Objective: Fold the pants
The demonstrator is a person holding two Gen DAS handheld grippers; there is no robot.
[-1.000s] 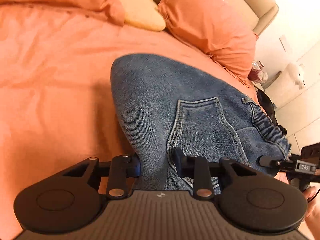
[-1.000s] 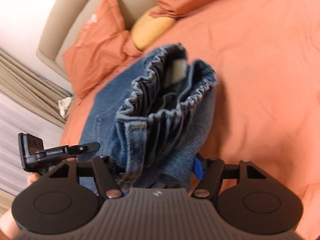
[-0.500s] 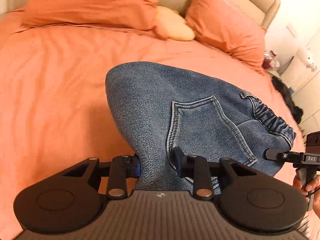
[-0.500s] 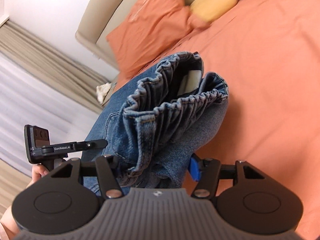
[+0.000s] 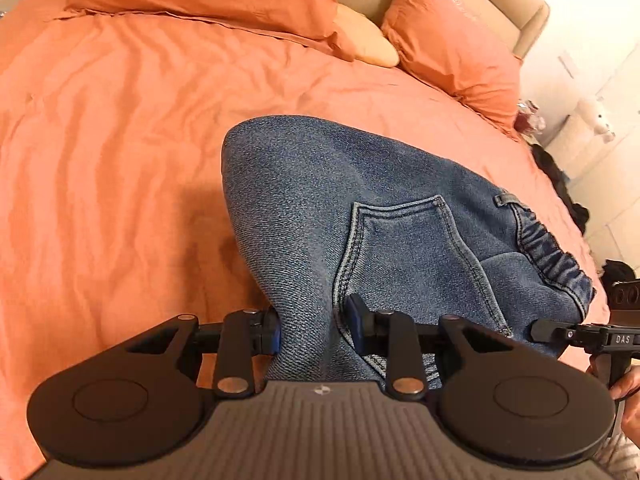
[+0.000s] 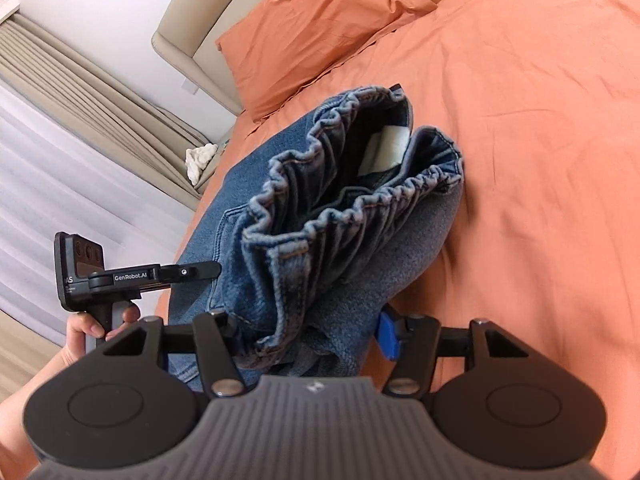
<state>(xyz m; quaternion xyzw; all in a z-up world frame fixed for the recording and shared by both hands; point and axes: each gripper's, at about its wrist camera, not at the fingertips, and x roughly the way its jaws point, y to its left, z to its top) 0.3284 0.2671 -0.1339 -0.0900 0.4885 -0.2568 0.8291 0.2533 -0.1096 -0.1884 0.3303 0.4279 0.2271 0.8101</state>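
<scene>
Carried across the bed (image 5: pixel 120 128) since a second ago, away from the pillows (image 5: pixel 448 40), which now sit farther up both views. Folded jeans (image 5: pixel 360 208) held off the orange cover, well short of the pillows: left tool (image 5: pixel 312 326) clamped narrow on the denim below the back pocket, right tool (image 6: pixel 308 334) gripping the bunched elastic waistband (image 6: pixel 344 208) at a wider span, barely tightened. Judged as transport of a folded bundle toward a setting-down spot. Readable: "GenRobot.AI" on the left tool's bar beside the jeans, "DAS" on the right tool's.
</scene>
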